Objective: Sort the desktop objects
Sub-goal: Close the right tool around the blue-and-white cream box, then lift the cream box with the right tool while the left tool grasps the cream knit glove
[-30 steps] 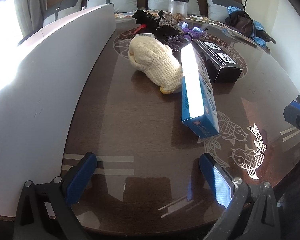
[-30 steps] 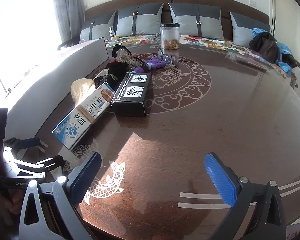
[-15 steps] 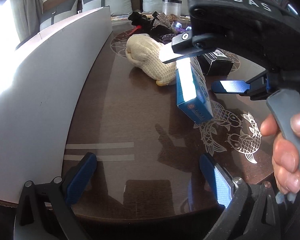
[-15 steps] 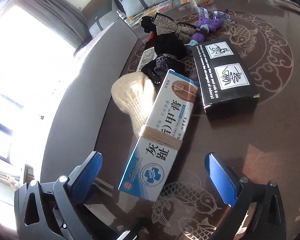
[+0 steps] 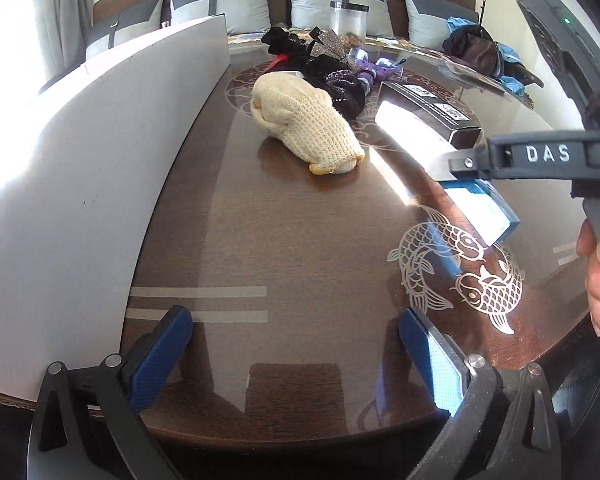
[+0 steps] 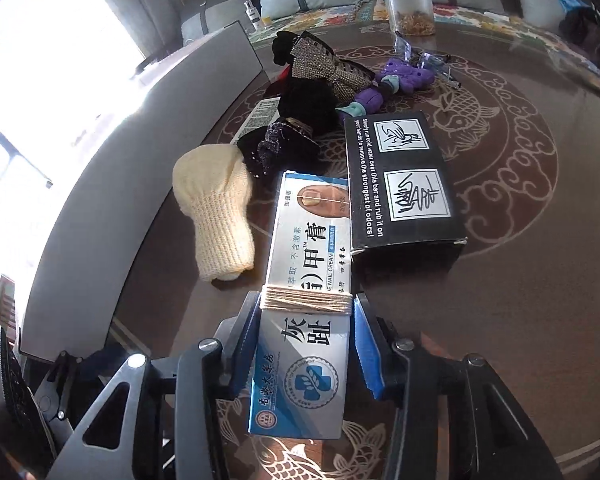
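Closing my right gripper (image 6: 306, 344) around the banded nail cream box (image 6: 308, 300) near the desk's (image 5: 300, 240) front edge, pads bracketing its long sides for a square lift, I keep my left gripper (image 5: 296, 344) wide, empty.

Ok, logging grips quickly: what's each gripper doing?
Left gripper: open, empty.
Right gripper: jaws closing on the blue-and-white box between them.

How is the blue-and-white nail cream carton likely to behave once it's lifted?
The nail cream carton looks like thin cardboard, so probably light and stiff lengthwise but crushable. The right gripper, jaws closing, has it near one end, so the far end may droop. Its glossy faces could slip against the blue pads.
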Tool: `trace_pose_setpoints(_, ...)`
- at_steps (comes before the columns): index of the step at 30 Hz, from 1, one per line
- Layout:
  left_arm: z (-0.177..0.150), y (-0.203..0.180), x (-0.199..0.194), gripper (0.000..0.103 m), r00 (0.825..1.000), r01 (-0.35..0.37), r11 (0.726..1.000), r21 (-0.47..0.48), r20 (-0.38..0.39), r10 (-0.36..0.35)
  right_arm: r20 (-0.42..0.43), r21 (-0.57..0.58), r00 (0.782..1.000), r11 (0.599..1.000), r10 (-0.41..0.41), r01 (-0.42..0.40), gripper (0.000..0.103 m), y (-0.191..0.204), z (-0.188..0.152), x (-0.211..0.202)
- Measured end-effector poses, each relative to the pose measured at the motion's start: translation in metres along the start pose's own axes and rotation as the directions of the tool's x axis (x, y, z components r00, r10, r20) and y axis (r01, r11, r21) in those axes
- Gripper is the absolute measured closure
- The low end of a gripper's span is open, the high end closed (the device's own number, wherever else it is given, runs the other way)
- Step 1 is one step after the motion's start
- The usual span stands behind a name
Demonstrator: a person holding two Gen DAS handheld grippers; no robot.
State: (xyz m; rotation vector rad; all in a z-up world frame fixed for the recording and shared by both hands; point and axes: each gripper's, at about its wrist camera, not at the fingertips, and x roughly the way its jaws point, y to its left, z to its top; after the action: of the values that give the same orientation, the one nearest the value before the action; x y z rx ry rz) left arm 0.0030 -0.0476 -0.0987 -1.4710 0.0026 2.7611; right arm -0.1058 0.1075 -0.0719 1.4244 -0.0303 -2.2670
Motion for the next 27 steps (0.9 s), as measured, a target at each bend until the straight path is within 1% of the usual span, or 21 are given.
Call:
trace_pose_setpoints(3,0.000,-0.001,0.001,0.000,1.000,-0.005,1.000,-0.008,0.006,0.005,0.007,-0.084,0.997,0.993,-0.082,0.082,0.058,-0.007,-0.017,-0.013)
trace_pose_setpoints(5,0.000,-0.001,0.002,0.000,1.000,-0.006,1.000,-0.010,0.011,0.007,0.021,-0.117,0.994,0.987,-0.109,0.110,0.058,-0.012,-0.033,-0.023)
trace_pose_setpoints(7,-0.001,-0.002,0.002,0.000,1.000,-0.006,1.000,-0.010,0.016,0.006,0.037,-0.133,0.991,0.982,-0.128,0.132,0.058,-0.020,-0.045,-0.029)
trace_pose_setpoints(9,-0.002,-0.002,0.001,0.000,1.000,-0.006,1.000,-0.010,0.019,0.007,0.050,-0.121,0.990,0.983,-0.133,0.138,0.057,-0.025,-0.054,-0.031)
trace_pose_setpoints(11,-0.002,-0.002,0.002,0.000,1.000,-0.006,1.000,-0.010,0.022,0.006,0.091,-0.105,0.988,0.985,-0.127,0.137,0.055,-0.029,-0.057,-0.033)
trace_pose_setpoints(12,-0.002,-0.002,0.002,0.000,1.000,-0.006,1.000,-0.010,0.022,0.006,0.102,-0.101,0.987,0.985,-0.127,0.137,0.051,-0.031,-0.061,-0.036)
trace_pose_setpoints(14,-0.002,-0.002,0.001,0.000,1.000,-0.006,1.000,-0.010,0.025,0.006,0.101,-0.102,0.986,0.985,-0.129,0.139,0.036,-0.029,-0.060,-0.035)
trace_pose_setpoints(15,-0.003,-0.002,0.001,0.000,1.000,-0.006,1.000,-0.010,0.027,0.006,0.095,-0.106,0.985,0.982,-0.144,0.154,0.025,-0.028,-0.059,-0.033)
trace_pose_setpoints(18,-0.002,-0.002,0.000,0.000,1.000,-0.016,1.000,-0.025,0.019,0.016,0.114,-0.123,0.982,0.978,-0.153,0.167,0.024,-0.026,-0.061,-0.031)
trace_pose_setpoints(22,0.009,-0.002,0.006,0.000,0.998,-0.036,0.998,-0.058,-0.049,0.034,0.130,-0.099,0.984,0.985,-0.125,0.139,0.023,-0.030,-0.065,-0.036)
trace_pose_setpoints(23,0.015,-0.002,0.009,0.000,0.998,-0.033,0.997,-0.070,-0.061,0.029,0.134,-0.093,0.983,0.986,-0.123,0.136,0.023,-0.031,-0.066,-0.037)
trace_pose_setpoints(24,0.021,-0.002,0.011,0.000,0.998,-0.015,0.996,-0.087,-0.065,0.010,0.138,-0.090,0.983,0.987,-0.122,0.135,0.021,-0.031,-0.066,-0.037)
trace_pose_setpoints(26,0.036,0.001,0.016,0.000,0.998,0.019,0.990,-0.140,-0.059,-0.028,0.141,-0.096,0.982,0.985,-0.128,0.142,0.017,-0.029,-0.067,-0.035)
trace_pose_setpoints(27,0.046,0.003,0.018,0.000,0.998,0.021,0.986,-0.163,-0.054,-0.030,0.141,-0.107,0.981,0.982,-0.137,0.153,0.015,-0.026,-0.068,-0.034)
